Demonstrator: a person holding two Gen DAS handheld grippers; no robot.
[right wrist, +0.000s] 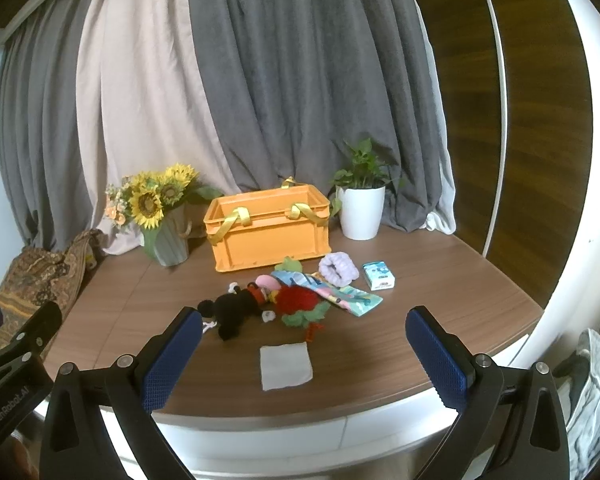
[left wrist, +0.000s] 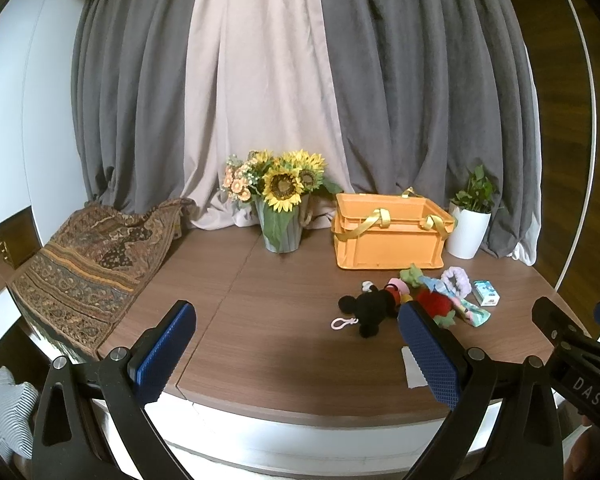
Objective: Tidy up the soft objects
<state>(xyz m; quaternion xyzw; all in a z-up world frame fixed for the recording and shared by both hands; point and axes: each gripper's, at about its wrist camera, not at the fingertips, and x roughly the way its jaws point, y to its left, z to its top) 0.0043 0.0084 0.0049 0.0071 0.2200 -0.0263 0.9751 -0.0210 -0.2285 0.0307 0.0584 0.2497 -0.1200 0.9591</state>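
Table [right wrist: 420, 320] was seen wood-brown w/ white rim. Crate [right wrist: 268, 236] at rear edge was orange, straps yellow. Mouse plush [right wrist: 236, 310] was black; plush beside it [right wrist: 300, 300] red & green. Scrunchie [right wrist: 339, 267] was lilac, small carton [right wrist: 378, 276] white/blue, folded cloth [right wrist: 286, 365] near front edge white. Throw [left wrist: 88, 272] at left edge was brown paisley-patterned. Gripper pads [right wrist: 172, 364] were blue, dimpled.

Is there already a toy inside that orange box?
No, as far as shows: the orange box looks empty inside, and the black plush and red plush lie on the table before it.
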